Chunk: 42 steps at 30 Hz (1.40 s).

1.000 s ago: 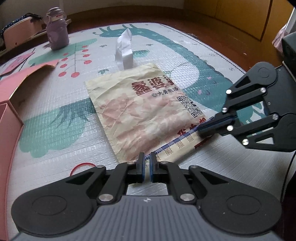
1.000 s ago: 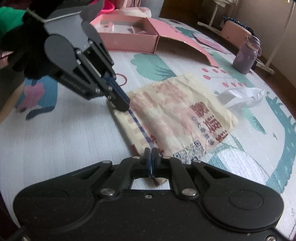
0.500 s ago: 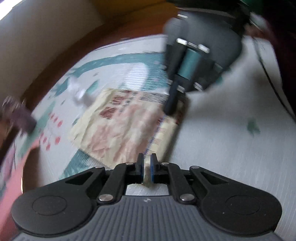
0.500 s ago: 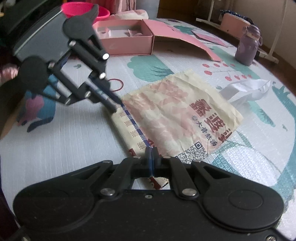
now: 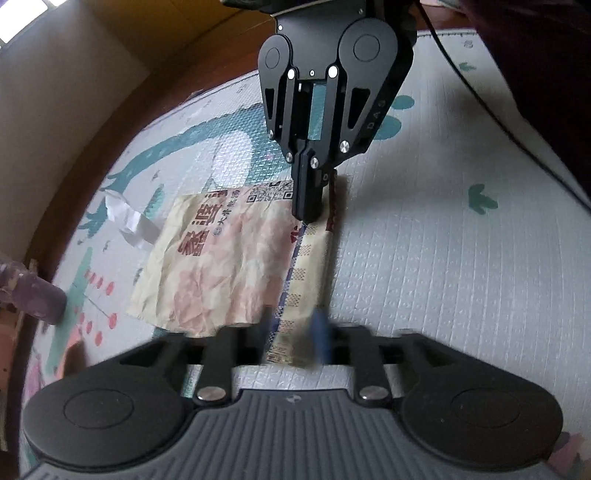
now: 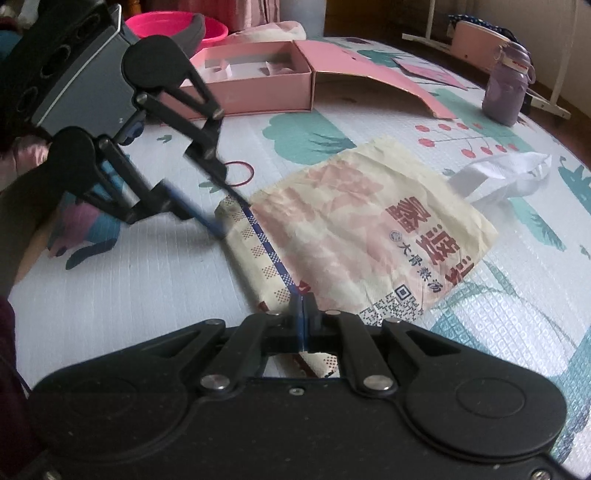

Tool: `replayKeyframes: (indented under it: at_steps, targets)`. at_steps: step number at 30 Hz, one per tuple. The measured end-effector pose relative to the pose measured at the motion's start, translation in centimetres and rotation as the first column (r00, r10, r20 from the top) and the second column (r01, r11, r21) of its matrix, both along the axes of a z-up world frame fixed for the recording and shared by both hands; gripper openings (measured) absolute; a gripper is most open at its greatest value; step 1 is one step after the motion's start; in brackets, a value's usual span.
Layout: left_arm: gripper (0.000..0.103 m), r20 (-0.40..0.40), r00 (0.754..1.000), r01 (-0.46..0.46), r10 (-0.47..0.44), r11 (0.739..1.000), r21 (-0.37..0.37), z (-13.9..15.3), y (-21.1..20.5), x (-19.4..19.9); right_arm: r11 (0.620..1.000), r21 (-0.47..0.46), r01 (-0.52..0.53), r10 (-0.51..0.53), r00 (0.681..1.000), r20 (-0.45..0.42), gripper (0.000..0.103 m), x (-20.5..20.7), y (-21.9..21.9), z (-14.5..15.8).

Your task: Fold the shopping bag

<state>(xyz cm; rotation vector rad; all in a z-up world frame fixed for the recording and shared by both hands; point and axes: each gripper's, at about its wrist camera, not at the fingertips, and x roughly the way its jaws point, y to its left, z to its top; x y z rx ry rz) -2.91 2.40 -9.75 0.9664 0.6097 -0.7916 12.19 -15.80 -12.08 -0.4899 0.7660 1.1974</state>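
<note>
A cream shopping bag (image 5: 221, 266) with pink print, red characters and a white handle (image 5: 129, 221) lies flat on the play mat; it also shows in the right wrist view (image 6: 354, 236). One edge is folded over into a narrow strip with a blue line (image 6: 266, 251). My left gripper (image 5: 291, 332) is open, its fingers blurred, straddling one end of the strip. My right gripper (image 6: 303, 321) is shut on the other end of the strip; in the left wrist view (image 5: 306, 206) it stands tip-down on the bag.
An open pink box (image 6: 255, 74) and its flap (image 6: 388, 81) lie at the far side of the mat. A purple bottle (image 6: 506, 92), a red rubber band (image 6: 240, 171) and a pink bowl (image 6: 177, 27) are around. A black cable (image 5: 498, 118) crosses the mat.
My left gripper has swung round to face the right gripper and has opened from shut, letting go of the strip. My right gripper stays shut on its end.
</note>
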Motion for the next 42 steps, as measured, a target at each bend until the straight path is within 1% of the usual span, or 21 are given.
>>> replayKeyframes:
  at_steps: [2,3,5,7,10,12,16,21,22,23,25,27,29,31,32,33,35,36,38,40,42]
  targets:
    - [0.061,0.032,0.999,0.039,-0.040,0.999,0.035,-0.2,-0.1,-0.3,1.000,-0.004,-0.002,0.002,1.000,-0.002,0.003,0.1,0.1,0.1]
    - [0.061,0.066,0.997,0.038,-0.043,0.996,0.076,-0.5,-0.3,-0.4,1.000,-0.005,-0.003,0.003,1.000,-0.005,0.003,0.1,0.1,0.1]
    - [0.059,0.091,0.995,0.039,-0.048,0.995,0.094,-0.7,-0.4,-0.5,1.000,0.000,-0.001,0.001,1.000,-0.024,0.003,0.5,0.0,0.1]
    - [0.044,0.103,0.991,0.074,-0.089,0.988,0.134,-1.1,-0.6,-1.1,1.000,0.010,0.002,-0.002,0.998,-0.055,0.003,1.0,-0.2,0.0]
    - [0.032,0.139,0.978,0.124,-0.153,0.972,0.199,-1.7,-0.9,-2.1,1.000,0.023,0.003,-0.001,0.996,-0.084,0.003,1.4,-0.3,-0.1]
    - [0.030,0.197,0.959,0.140,-0.202,0.947,0.288,-2.7,-1.1,-3.2,0.999,0.033,0.007,-0.003,0.994,-0.108,0.003,1.8,-0.4,-0.2]
    - [0.024,0.255,0.937,0.141,-0.238,0.928,0.345,-3.9,-1.9,-3.9,0.999,0.038,0.003,0.001,0.993,-0.117,0.003,1.9,-0.3,-0.3]
    - [0.023,0.267,0.924,0.159,-0.273,0.911,0.381,-4.3,-3.1,-3.4,0.999,0.046,0.003,0.003,0.992,-0.125,0.003,2.0,-0.3,-0.4]
    - [0.019,0.257,0.926,0.166,-0.278,0.908,0.385,-4.3,-3.2,-3.3,0.999,0.047,0.003,0.003,0.992,-0.125,0.003,2.0,-0.3,-0.4]
    - [0.018,0.248,0.927,0.172,-0.283,0.904,0.392,-4.4,-3.3,-3.2,0.999,0.048,0.001,0.005,0.992,-0.123,0.003,2.0,-0.3,-0.3]
    - [0.010,0.221,0.928,0.184,-0.301,0.883,0.433,-4.4,-3.7,-3.6,0.999,0.049,-0.003,0.009,0.994,-0.110,0.003,1.7,-0.3,-0.3]
    - [0.009,0.199,0.929,0.195,-0.311,0.871,0.452,-4.3,-4.0,-3.8,0.999,0.038,-0.015,0.018,0.996,-0.087,0.003,1.3,-0.3,-0.1]
    - [0.009,0.176,0.936,0.203,-0.304,0.876,0.437,-3.9,-4.0,-3.9,0.999,0.013,-0.048,0.048,0.998,-0.038,0.003,0.7,0.0,0.3]
    - [0.009,0.160,0.939,0.211,-0.305,0.876,0.433,-3.7,-4.1,-4.4,0.995,0.004,-0.100,0.100,0.994,0.038,0.008,-0.5,-0.1,1.1]
    - [0.009,0.157,0.940,0.211,-0.303,0.878,0.430,-3.7,-4.1,-4.6,0.992,0.014,-0.125,0.124,0.990,0.064,0.019,-1.1,-0.2,1.5]
    - [0.009,0.155,0.942,0.209,-0.299,0.880,0.427,-3.6,-4.2,-5.2,0.987,0.023,-0.156,0.153,0.982,0.112,0.034,-2.0,-0.3,2.0]
    - [0.008,0.148,0.950,0.193,-0.274,0.891,0.412,-3.5,-4.3,-5.8,0.977,0.010,-0.215,0.207,0.951,0.228,0.046,-3.9,0.1,2.5]
    - [0.008,0.145,0.955,0.183,-0.260,0.896,0.405,-3.4,-4.4,-6.0,0.969,-0.018,-0.247,0.241,0.923,0.298,0.046,-5.2,0.4,2.5]
    - [0.008,0.141,0.962,0.164,-0.236,0.904,0.395,-3.2,-4.5,-6.4,0.959,-0.067,-0.276,0.283,0.899,0.335,0.046,-6.1,1.0,2.0]
    - [0.008,0.134,0.966,0.155,-0.220,0.911,0.381,-3.1,-4.6,-6.6,0.940,-0.172,-0.296,0.340,0.864,0.372,0.043,-6.9,1.6,0.7]
    - [0.008,0.126,0.972,0.141,-0.198,0.922,0.361,-3.0,-4.5,-6.6,0.941,-0.180,-0.287,0.335,0.870,0.362,0.021,-6.7,1.5,0.4]
